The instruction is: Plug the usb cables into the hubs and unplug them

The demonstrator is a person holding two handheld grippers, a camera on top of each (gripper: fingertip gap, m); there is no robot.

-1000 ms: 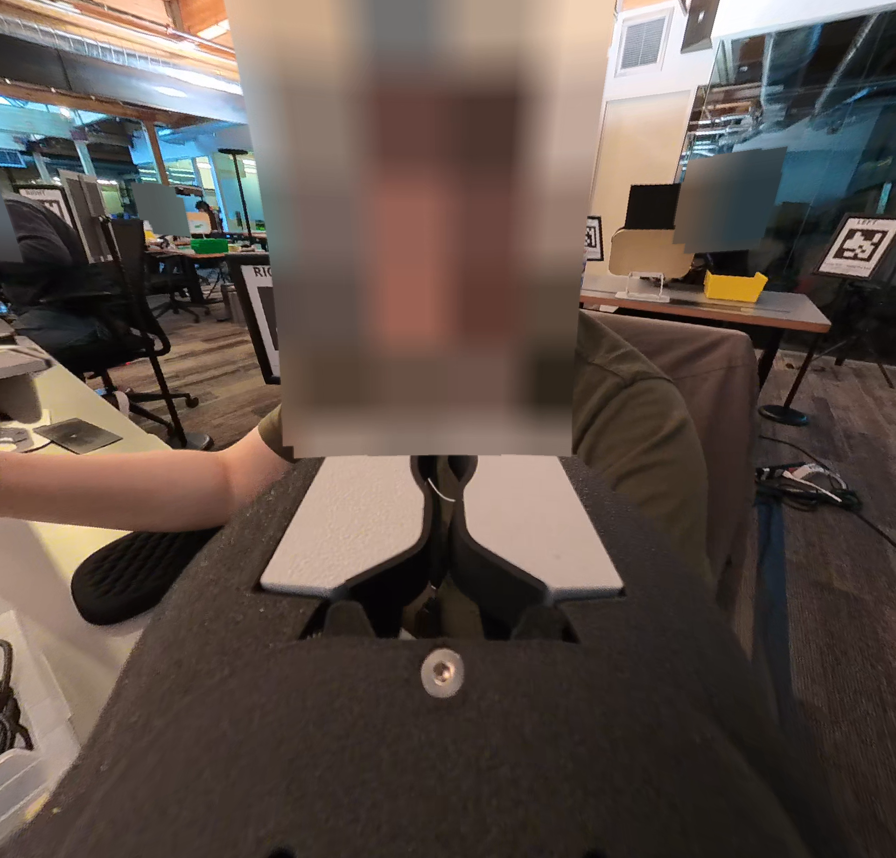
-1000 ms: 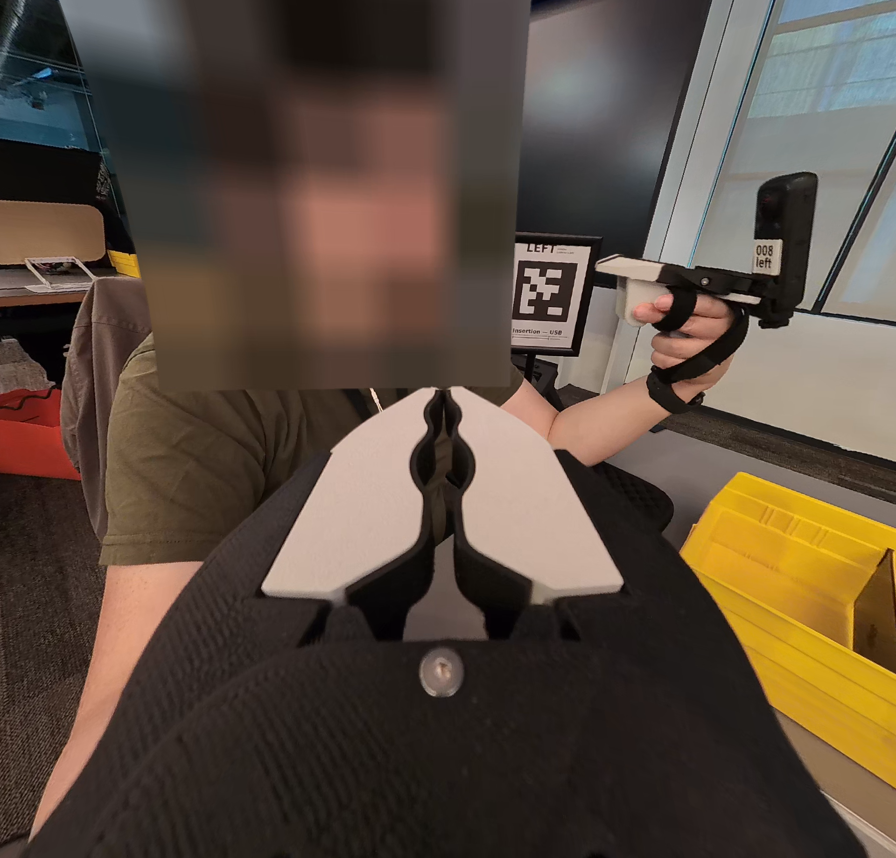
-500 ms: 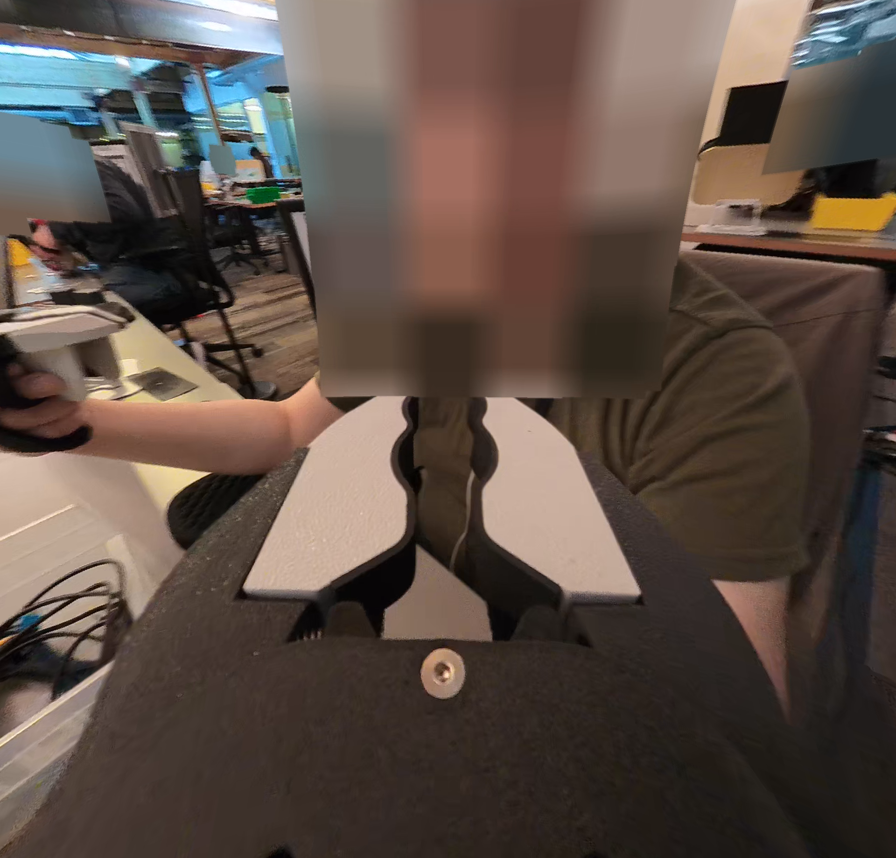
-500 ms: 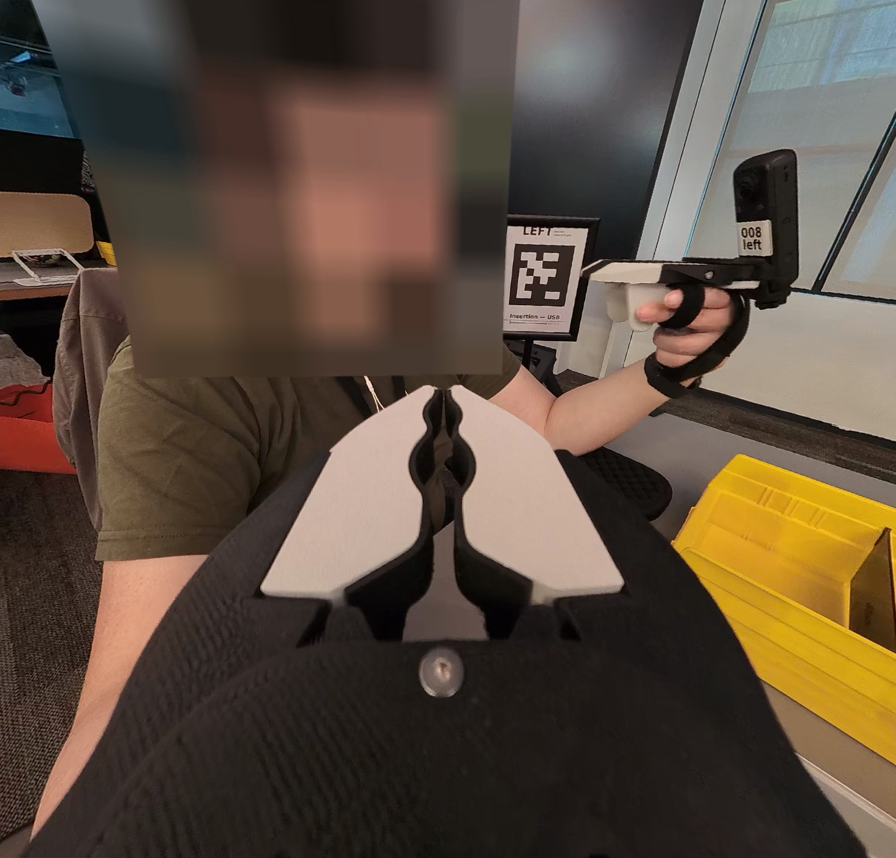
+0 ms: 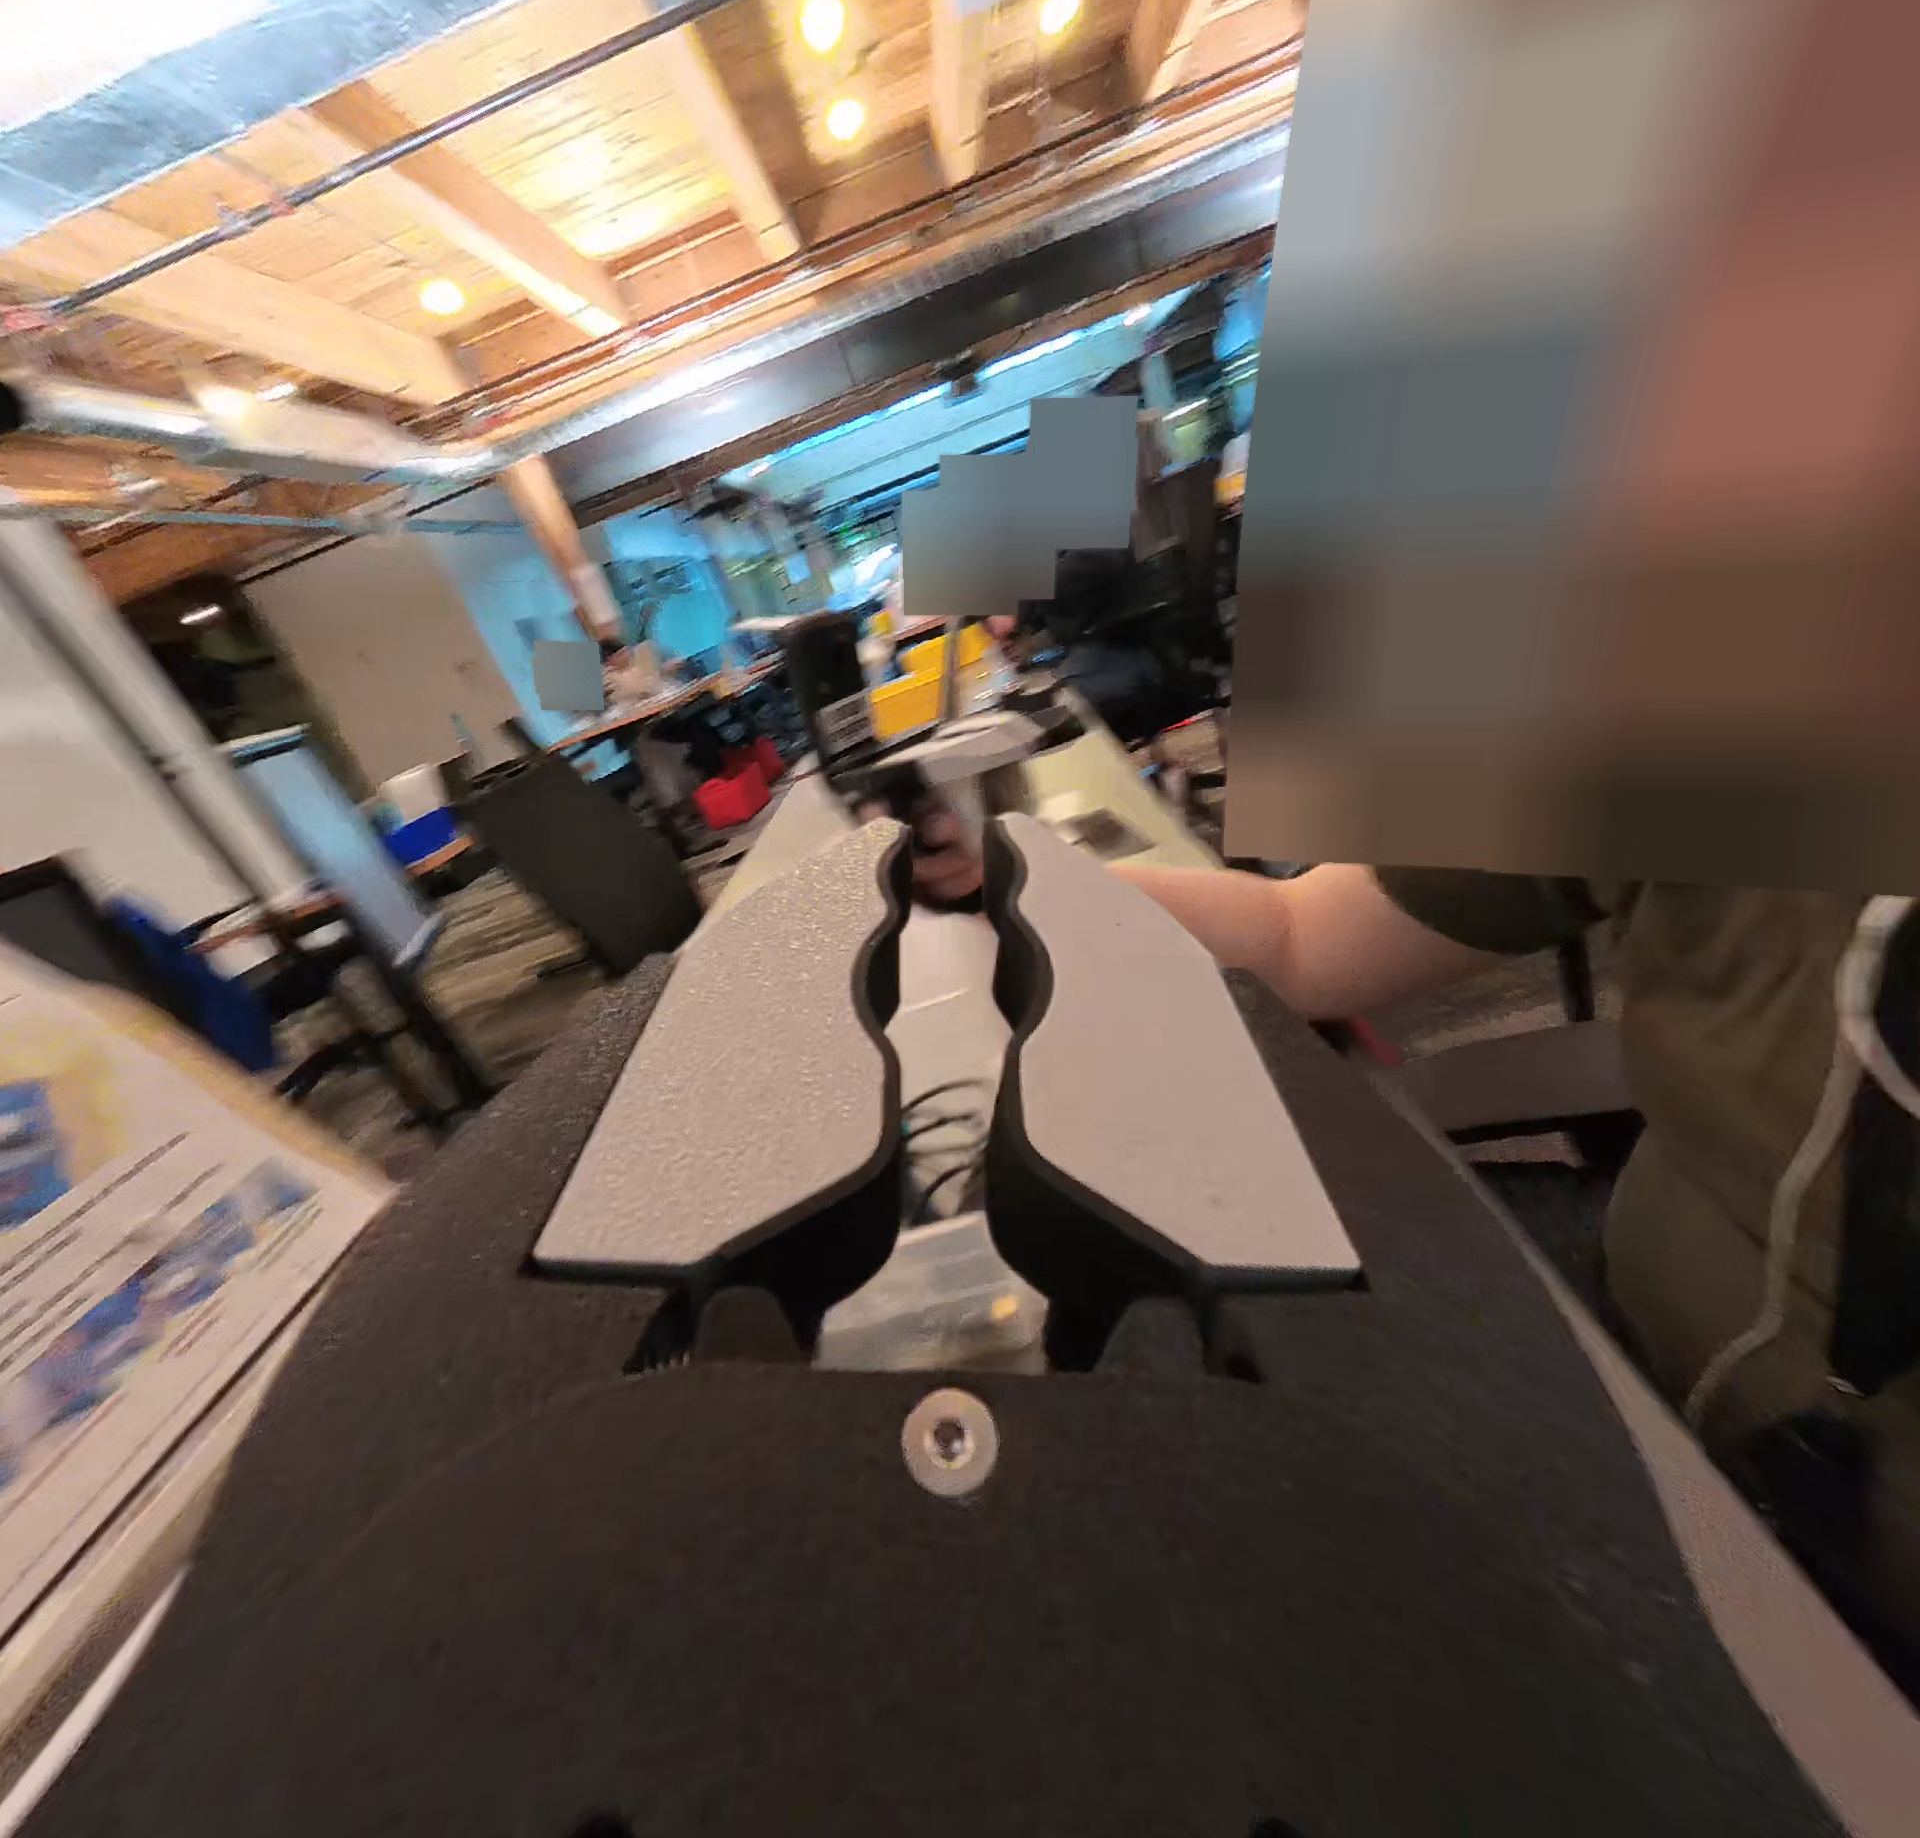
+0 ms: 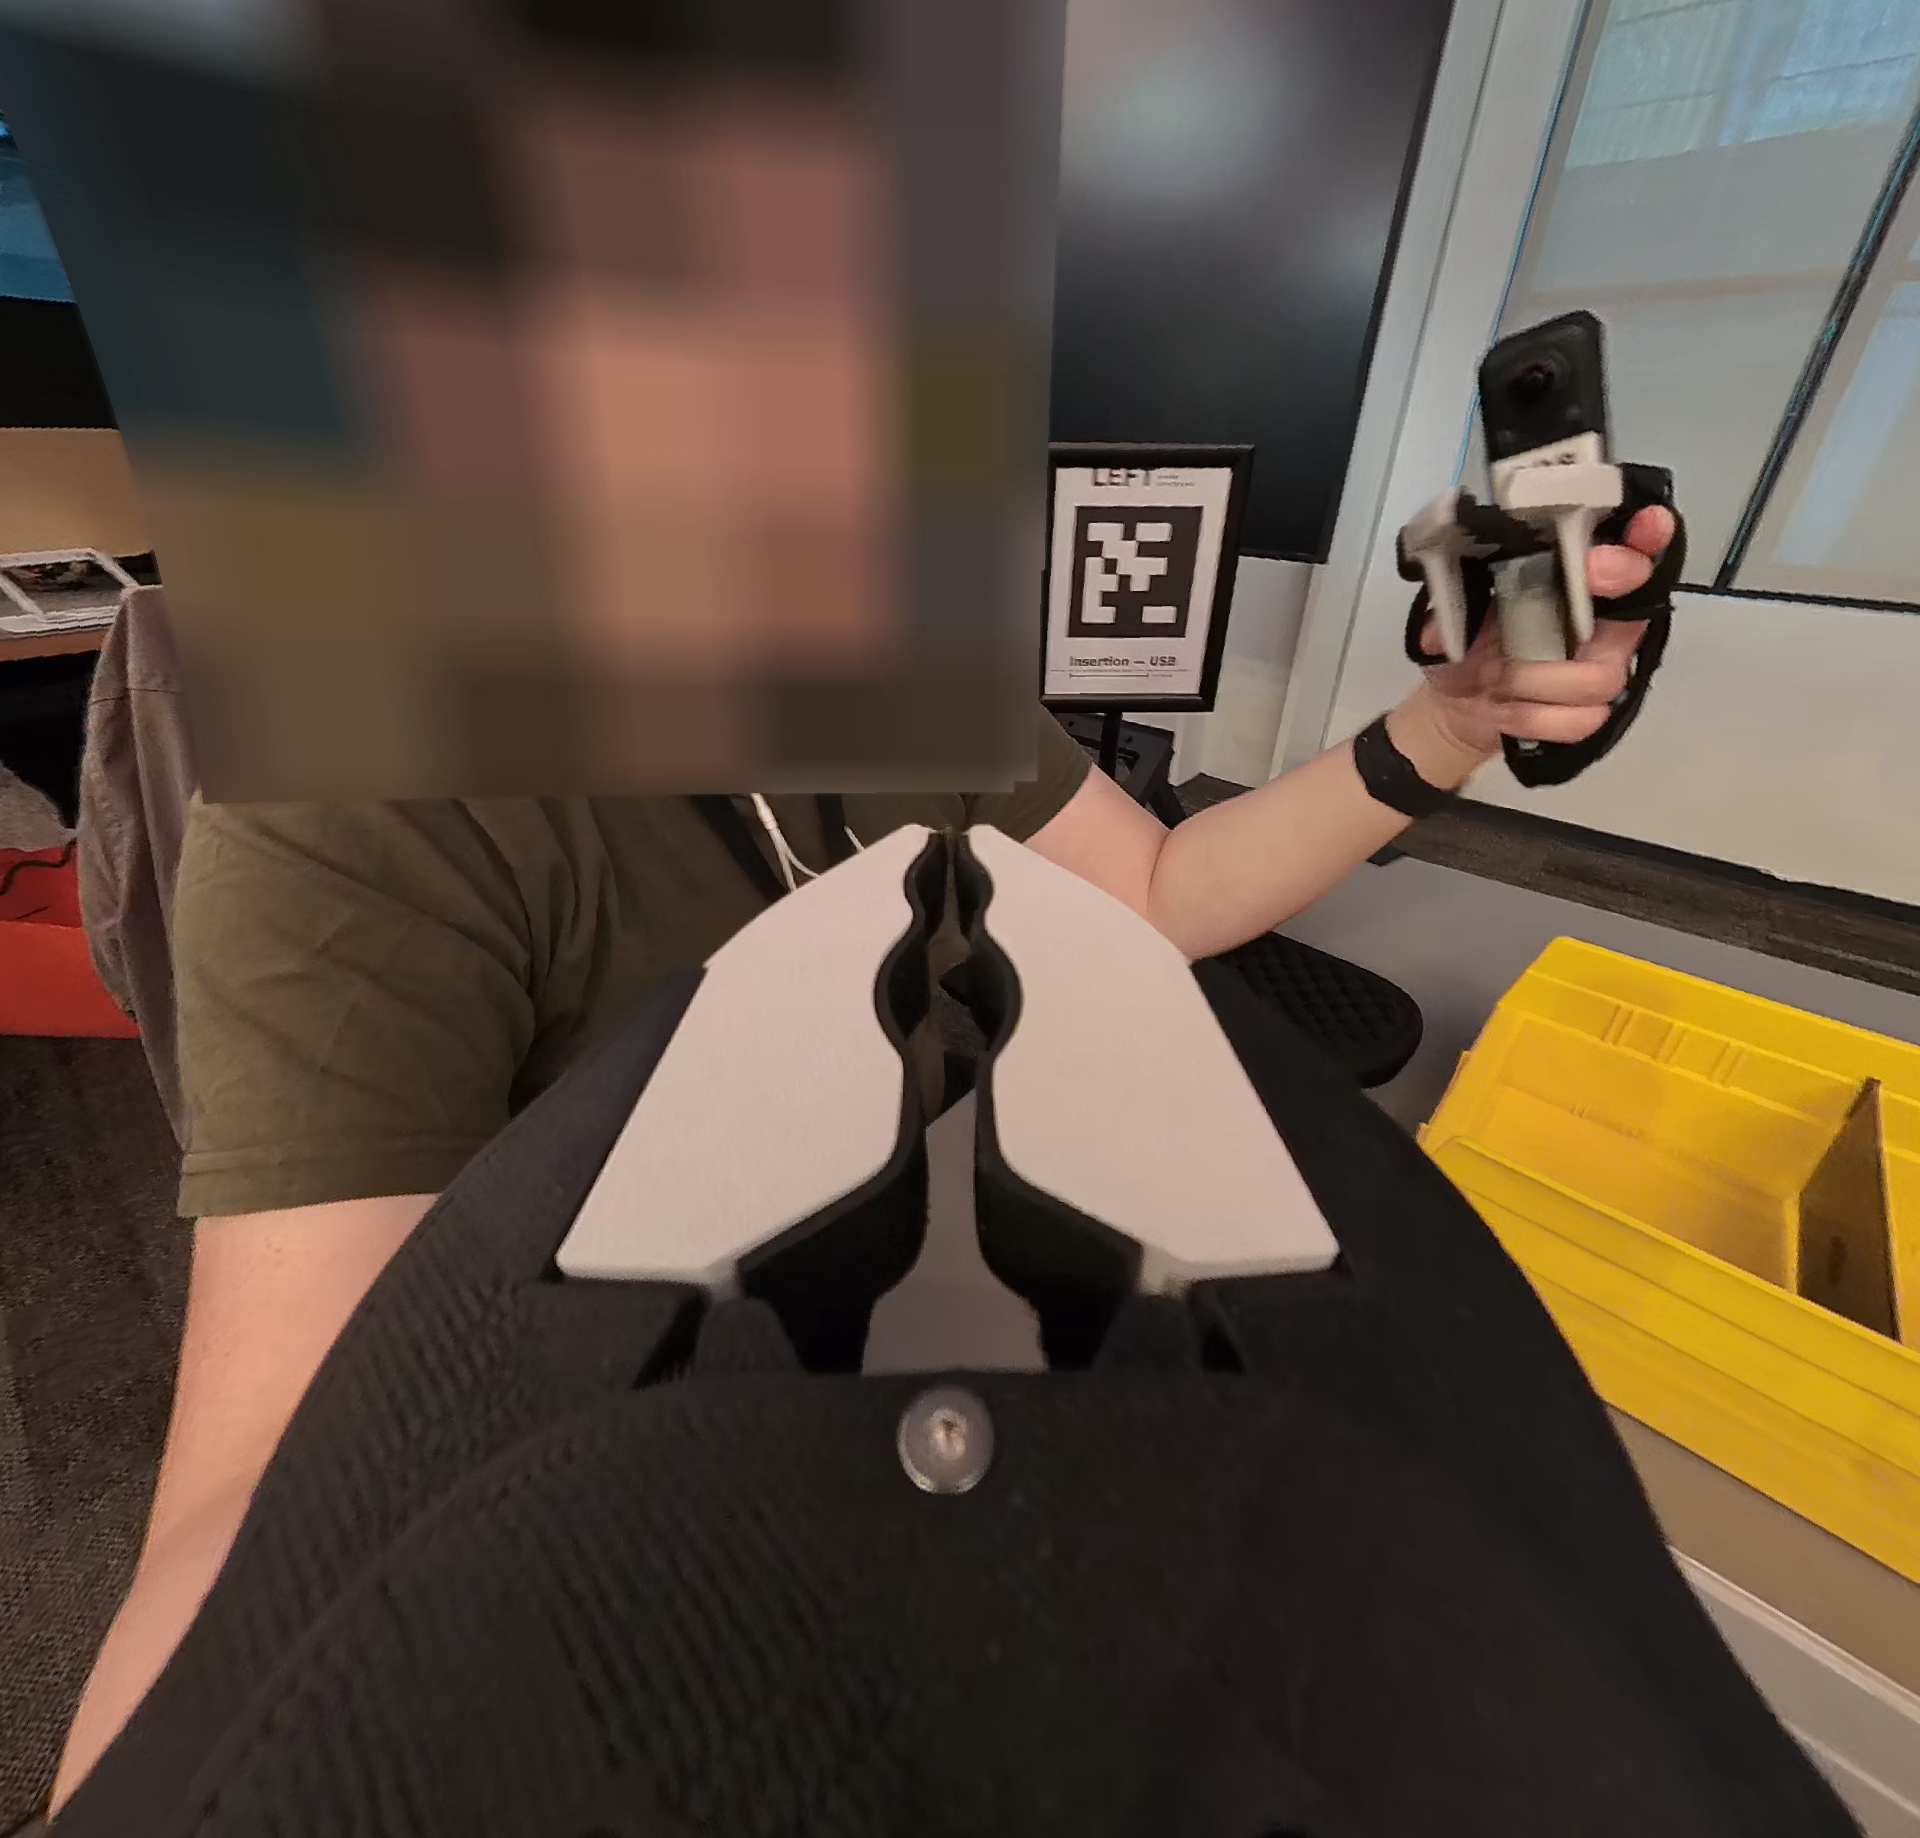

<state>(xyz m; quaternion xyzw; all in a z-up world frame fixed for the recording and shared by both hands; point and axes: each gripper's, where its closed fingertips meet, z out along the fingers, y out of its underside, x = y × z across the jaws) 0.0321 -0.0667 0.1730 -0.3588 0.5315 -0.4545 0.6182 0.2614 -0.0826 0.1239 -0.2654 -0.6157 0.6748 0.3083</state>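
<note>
Both tools are up in the air here, nowhere near the work. The left tool (image 5: pixel 948 843) is released: there's a clear gap between its two grey fingers (image 5: pixel 748 1050), and nothing sits in it. Through that gap the left wrist view catches the right tool (image 5: pixel 940 749) farther off, gripped by the person's hand, though that part is blurry. Lower in the same gap you can see a bit of dark cables (image 5: pixel 940 1134) lying in what looks like a clear plastic box (image 5: pixel 935 1289), below the tool. I can't make out any plugs, and I can't find a hub in either view.

The right tool (image 6: pixel 948 832) is clenched, tips touching, with nothing between them. It points at the person in the olive shirt (image 6: pixel 353 978), who sits close in front of it. In the right wrist view the left tool (image 6: pixel 1496 583) is raised at the far right, held in the person's hand (image 6: pixel 1548 676) with a black strap around the wrist. A framed marker sign (image 6: pixel 1143 573) stands behind, between the person and that hand. A yellow bin (image 6: pixel 1683 1196) with a cardboard divider sits on the surface (image 6: pixel 1766 1570) at the near right. A printed sheet (image 5: pixel 135 1258) shows at the left edge of the left wrist view, too blurred to make out.
</note>
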